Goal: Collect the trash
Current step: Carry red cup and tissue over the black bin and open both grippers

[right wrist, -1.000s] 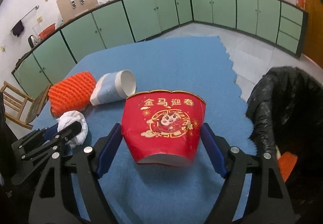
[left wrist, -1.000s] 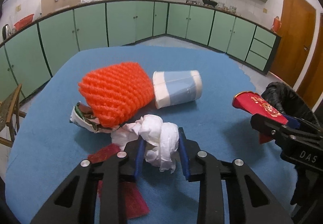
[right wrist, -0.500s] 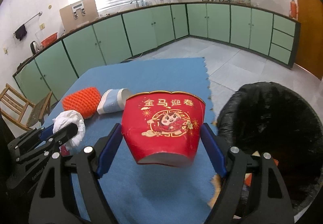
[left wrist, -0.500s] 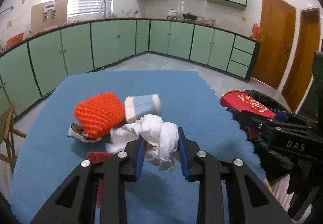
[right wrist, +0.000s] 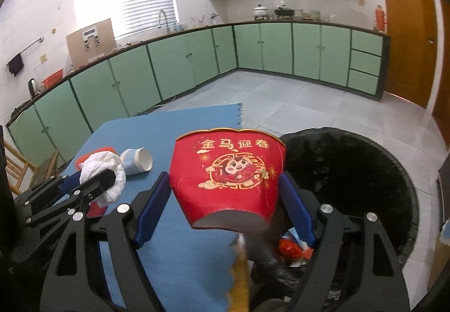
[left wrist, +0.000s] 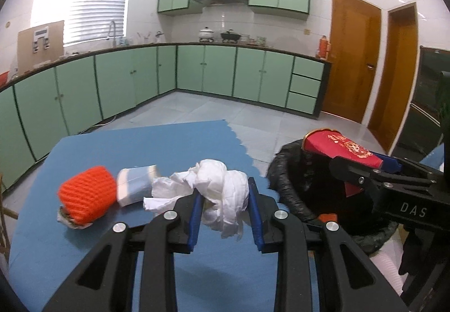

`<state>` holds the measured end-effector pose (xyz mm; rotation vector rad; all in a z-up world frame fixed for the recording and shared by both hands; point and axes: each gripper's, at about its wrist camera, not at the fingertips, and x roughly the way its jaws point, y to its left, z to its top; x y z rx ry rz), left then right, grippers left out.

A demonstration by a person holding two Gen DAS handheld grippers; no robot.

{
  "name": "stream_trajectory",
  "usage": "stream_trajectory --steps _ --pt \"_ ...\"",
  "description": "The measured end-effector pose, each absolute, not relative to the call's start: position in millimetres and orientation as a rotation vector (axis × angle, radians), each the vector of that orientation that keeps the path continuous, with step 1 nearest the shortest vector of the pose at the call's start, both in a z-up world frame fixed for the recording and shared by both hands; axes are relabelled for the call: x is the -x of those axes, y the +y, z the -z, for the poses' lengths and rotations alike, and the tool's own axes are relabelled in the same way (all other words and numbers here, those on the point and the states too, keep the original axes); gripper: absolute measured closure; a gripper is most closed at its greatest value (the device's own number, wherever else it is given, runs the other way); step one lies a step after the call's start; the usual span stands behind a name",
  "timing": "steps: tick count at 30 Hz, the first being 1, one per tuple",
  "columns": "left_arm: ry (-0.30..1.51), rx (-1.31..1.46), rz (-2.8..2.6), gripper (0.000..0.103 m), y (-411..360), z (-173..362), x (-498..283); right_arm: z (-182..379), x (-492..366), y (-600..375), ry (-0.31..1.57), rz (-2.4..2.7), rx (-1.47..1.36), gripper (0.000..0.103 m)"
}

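My left gripper (left wrist: pixel 225 213) is shut on a crumpled white tissue wad (left wrist: pixel 219 188) and holds it above the blue table mat (left wrist: pixel 140 143). My right gripper (right wrist: pixel 225 196) is shut on a red paper bowl with gold print (right wrist: pixel 229 177), held at the mat's right edge beside the black bin bag (right wrist: pixel 351 171). The bowl (left wrist: pixel 340 150) also shows in the left wrist view over the bin bag (left wrist: pixel 295 185). The tissue (right wrist: pixel 104 168) shows in the right wrist view.
An orange foam net (left wrist: pixel 88 194) lies on a wrapper on the mat, next to a tipped blue-and-white paper cup (left wrist: pixel 137 184). Trash lies inside the bin (right wrist: pixel 292 248). A wooden chair (right wrist: pixel 17 168) stands left of the table. Green cabinets line the walls.
Both grippers have lifted and moved right, away from the pile, toward the bin. The tissue has left the mat. The red bowl now hangs at the bin's edge.
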<state>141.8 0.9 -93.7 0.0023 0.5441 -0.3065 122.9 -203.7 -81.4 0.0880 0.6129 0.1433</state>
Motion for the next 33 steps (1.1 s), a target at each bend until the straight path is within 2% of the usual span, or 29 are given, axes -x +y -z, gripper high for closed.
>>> stream_trajectory --steps 13,31,33 --pt "0.541 -0.019 0.467 0.073 -80 85 -170 77 -107 -282 0.565 0.014 -0.111 0.028" --pt "0.598 -0.065 0.583 0.073 -188 120 -213 131 -123 -385 0.627 0.168 -0.164 0.028" --pt "0.621 -0.061 0.599 0.071 -195 126 -217 137 -127 -389 0.636 0.174 -0.168 0.028"
